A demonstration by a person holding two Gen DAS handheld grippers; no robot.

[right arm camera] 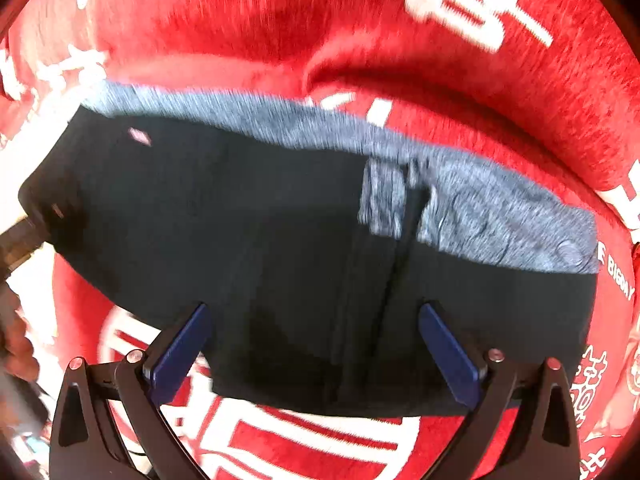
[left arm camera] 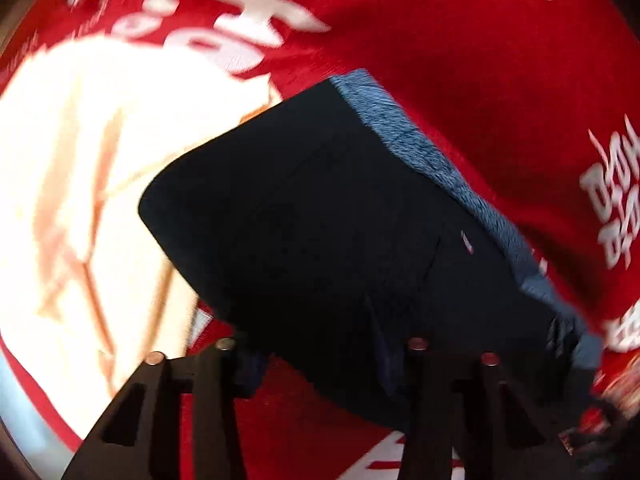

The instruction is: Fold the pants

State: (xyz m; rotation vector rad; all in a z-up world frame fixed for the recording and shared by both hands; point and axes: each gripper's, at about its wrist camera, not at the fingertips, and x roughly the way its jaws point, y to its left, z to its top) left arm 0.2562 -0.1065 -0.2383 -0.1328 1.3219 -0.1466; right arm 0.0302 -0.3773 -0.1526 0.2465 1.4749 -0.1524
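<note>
Black fingers of the left gripper [left arm camera: 320, 360] fill the bottom of its view, seemingly clenched on the near edge of the dark pants [left arm camera: 340, 220], though blur and dark cloth hide the pads. At the bottom of the right wrist view, the right gripper [right arm camera: 316, 352] stands released, its blue pads [right arm camera: 180, 348] spread wide to either side of the pants, not pressing them. Beyond, the pants lie mid-frame as a compact dark block with the grey waistband [right arm camera: 480, 216] along the far edge, on the red printed cloth [right arm camera: 440, 92], so the fold looks largely done, with perhaps one last fold or tidy left.
</note>
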